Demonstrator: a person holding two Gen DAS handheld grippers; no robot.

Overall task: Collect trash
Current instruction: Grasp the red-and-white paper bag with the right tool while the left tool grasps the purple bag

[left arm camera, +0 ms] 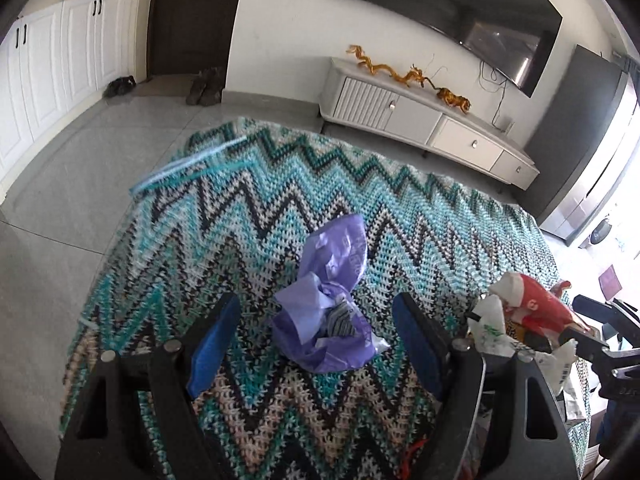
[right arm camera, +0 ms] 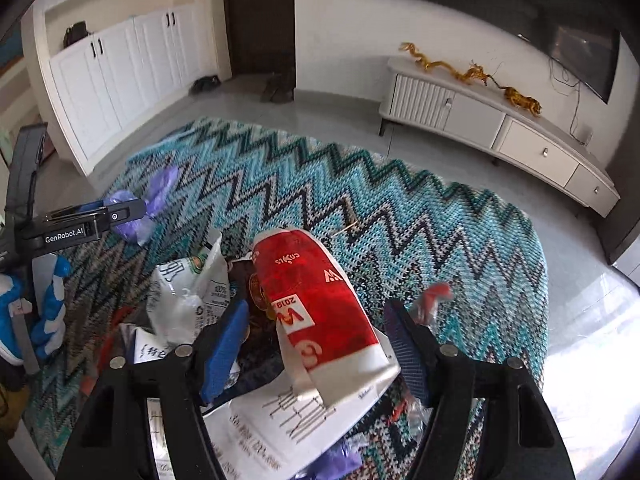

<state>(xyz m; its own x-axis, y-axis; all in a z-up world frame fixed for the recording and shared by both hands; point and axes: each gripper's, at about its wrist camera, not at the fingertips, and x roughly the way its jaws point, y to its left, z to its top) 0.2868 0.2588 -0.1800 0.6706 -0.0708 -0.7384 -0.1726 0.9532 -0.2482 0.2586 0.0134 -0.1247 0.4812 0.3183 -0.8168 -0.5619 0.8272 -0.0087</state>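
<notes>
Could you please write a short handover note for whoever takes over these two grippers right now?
Left gripper: open, jaws either side of the crumpled purple plastic bag on the zigzag cloth, not closed on it.
Right gripper: open around the red and white bag, which sits on a pile with white bags and printed paper.
Done: nothing visibly grasped yet.
Left: close on each piece and collect it; a small red wrapper lies beside the right finger.

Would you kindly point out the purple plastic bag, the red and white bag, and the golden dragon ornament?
purple plastic bag (left arm camera: 326, 312), left wrist view, crumpled middle.
red and white bag (right arm camera: 320, 300), right wrist view, red printed face.
golden dragon ornament (right arm camera: 476, 74), right wrist view, mid-body.
</notes>
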